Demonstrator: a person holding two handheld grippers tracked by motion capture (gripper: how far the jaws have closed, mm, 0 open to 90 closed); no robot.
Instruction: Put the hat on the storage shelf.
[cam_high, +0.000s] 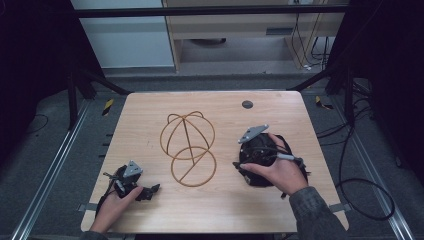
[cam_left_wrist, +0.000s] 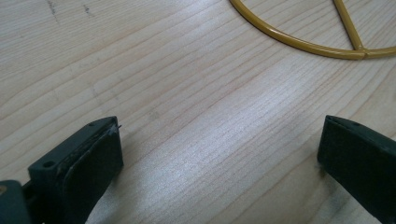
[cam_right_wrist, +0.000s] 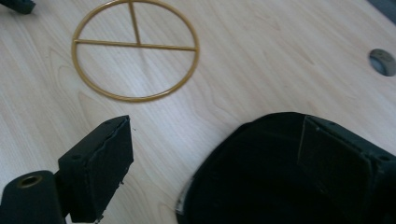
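A gold wire stand (cam_high: 188, 149), made of a flat ring with crossbars and a dome of curved wires rising from it, sits near the middle of the wooden table (cam_high: 150, 210). To its right lies a black cap (cam_high: 260, 160), soft and dark, close to the stand but not touching it. The right gripper (cam_high: 240, 167) is down at the cap, with the person's right hand (cam_high: 280, 172) wrapped around it. In the right gripper view its jaws stand wide apart: one jaw is over bare wood, the other is against or inside the edge of the cap (cam_right_wrist: 280, 172), and they are not closed on the fabric. The wire ring (cam_right_wrist: 135, 49) lies farther off in that view, well apart from the jaws. The left gripper (cam_high: 150, 191) rests low on the table near the front left, held by the left hand (cam_high: 115, 205), just short of the stand's ring. In the left gripper view its jaws are spread wide with only bare wood between them, and the ring's curved edge (cam_left_wrist: 299, 42) is ahead of them. A small round grey plug (cam_high: 247, 104) sits in the tabletop near the far edge.
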